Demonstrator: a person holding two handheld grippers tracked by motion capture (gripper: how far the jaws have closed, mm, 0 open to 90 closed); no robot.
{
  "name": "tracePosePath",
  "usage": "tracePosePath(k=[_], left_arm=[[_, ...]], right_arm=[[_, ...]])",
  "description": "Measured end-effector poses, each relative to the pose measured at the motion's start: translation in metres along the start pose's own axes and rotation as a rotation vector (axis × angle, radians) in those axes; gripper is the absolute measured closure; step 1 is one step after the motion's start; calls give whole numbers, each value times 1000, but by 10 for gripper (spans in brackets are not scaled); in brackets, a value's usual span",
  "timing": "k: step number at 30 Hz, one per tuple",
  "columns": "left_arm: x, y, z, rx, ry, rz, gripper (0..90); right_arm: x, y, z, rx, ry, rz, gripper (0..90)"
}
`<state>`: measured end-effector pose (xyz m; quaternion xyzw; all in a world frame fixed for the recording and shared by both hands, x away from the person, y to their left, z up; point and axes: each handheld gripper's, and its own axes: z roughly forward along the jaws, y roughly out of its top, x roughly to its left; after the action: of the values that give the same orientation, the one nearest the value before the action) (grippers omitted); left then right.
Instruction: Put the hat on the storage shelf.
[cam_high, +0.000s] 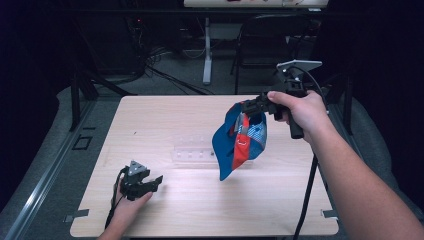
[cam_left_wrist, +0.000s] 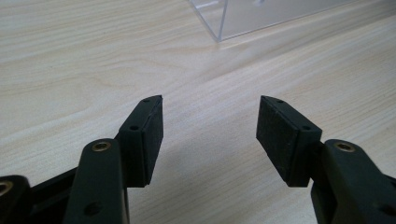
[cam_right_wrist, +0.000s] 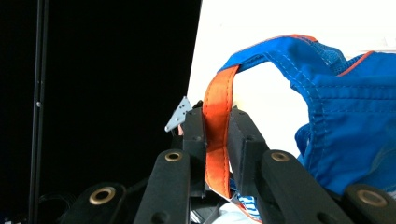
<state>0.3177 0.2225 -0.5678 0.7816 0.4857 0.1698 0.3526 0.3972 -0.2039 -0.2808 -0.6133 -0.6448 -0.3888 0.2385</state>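
Pale wooden table (cam_high: 165, 120): the right gripper (cam_right_wrist: 217, 140), jaws clamped on the orange strap of a blue cap (cam_high: 239, 142), holds it aloft (pickup done, placement apparently pending). The left gripper (cam_left_wrist: 210, 135) rests low, jaws apart, a clear plastic stand (cam_left_wrist: 261, 16) beyond its fingertips.

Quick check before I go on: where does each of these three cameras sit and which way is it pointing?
High view: above the person's side, facing forward and down on the table; both forearms show.
Left gripper view: rides the left gripper, low over the wood, facing a clear plastic box; jaws apart.
Right gripper view: rides the right gripper, raised, jaws pinching the cap by its orange strap.
Shared: high and right views both show the cap.
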Motion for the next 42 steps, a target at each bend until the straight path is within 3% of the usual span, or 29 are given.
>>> tracePosePath(k=[12, 23, 42], left_arm=[[0, 0, 0, 3, -1, 3, 418], [0, 0, 1, -6, -1, 3, 419], [0, 1, 2, -7, -2, 1, 419]], right_arm=[[4, 13, -3, -55, 29, 8, 785], [10, 25, -5, -107, 21, 13, 785], [8, 41, 15, -143, 20, 52, 785]])
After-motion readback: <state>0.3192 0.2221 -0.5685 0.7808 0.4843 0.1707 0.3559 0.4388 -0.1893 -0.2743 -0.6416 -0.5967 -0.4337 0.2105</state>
